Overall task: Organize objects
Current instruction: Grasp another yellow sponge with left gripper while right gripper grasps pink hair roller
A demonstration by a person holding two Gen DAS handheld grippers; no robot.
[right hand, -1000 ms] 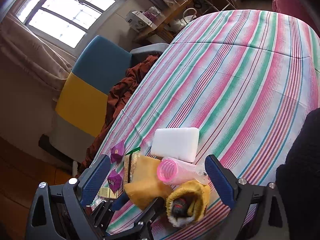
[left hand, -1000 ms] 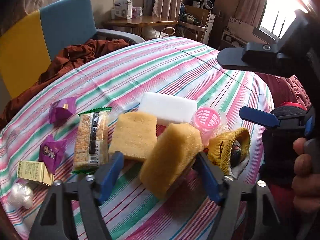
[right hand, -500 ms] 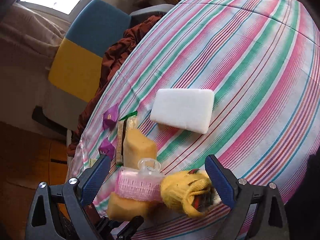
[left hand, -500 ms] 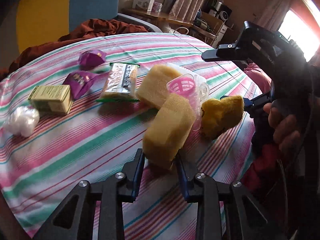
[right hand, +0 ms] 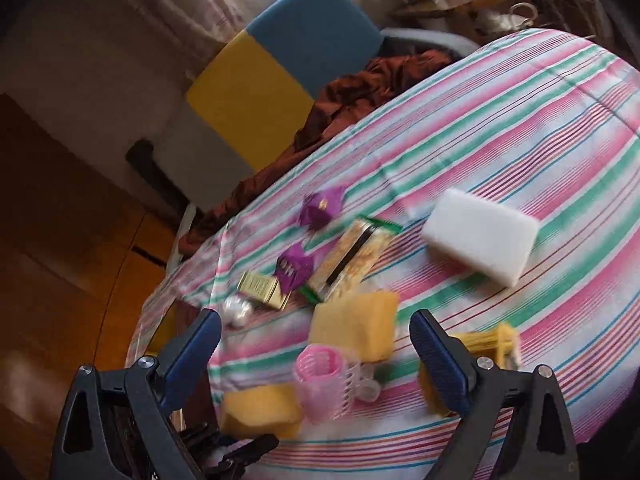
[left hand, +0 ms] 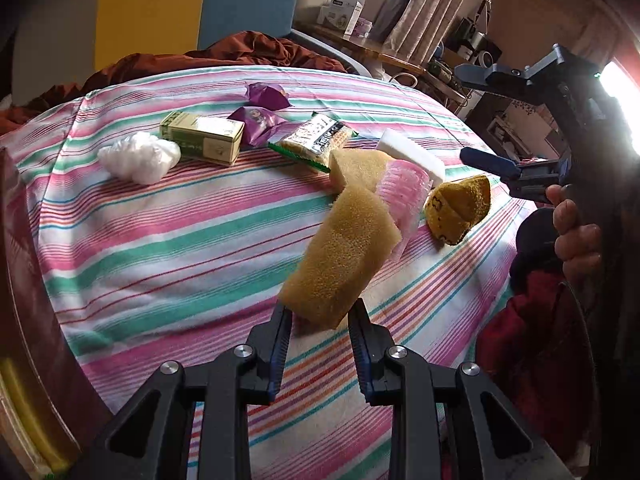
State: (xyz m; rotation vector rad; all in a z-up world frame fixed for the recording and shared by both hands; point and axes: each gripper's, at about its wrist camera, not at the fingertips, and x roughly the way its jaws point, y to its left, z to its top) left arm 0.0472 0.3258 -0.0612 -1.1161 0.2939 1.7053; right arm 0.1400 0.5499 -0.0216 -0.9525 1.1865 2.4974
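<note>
My left gripper (left hand: 320, 320) is shut on one end of a yellow sponge (left hand: 340, 256), held tilted above the striped tablecloth (left hand: 180, 240). A second yellow sponge (left hand: 358, 166) lies behind it, beside a pink plastic curler (left hand: 402, 190), a white foam block (left hand: 412, 154) and a yellow knitted glove (left hand: 458, 208). My right gripper (right hand: 316, 344) is open with nothing in it, above the curler (right hand: 324, 380) and the second sponge (right hand: 356, 324). The held sponge (right hand: 260, 412) shows at the bottom of the right wrist view. In the left wrist view the right gripper (left hand: 480, 120) hangs at the right, a hand on its handle.
A snack bar (left hand: 316, 140), two purple packets (left hand: 266, 94) (left hand: 258, 120), a green box (left hand: 202, 138) and a white plastic wad (left hand: 138, 156) lie at the far left of the table. A blue and yellow chair (right hand: 288, 60) with brown cloth stands behind.
The left gripper closed on the sponge, lifted it and drew it back toward the near edge. The right gripper swung over the curler and rolled; the scene in its view has shifted.
</note>
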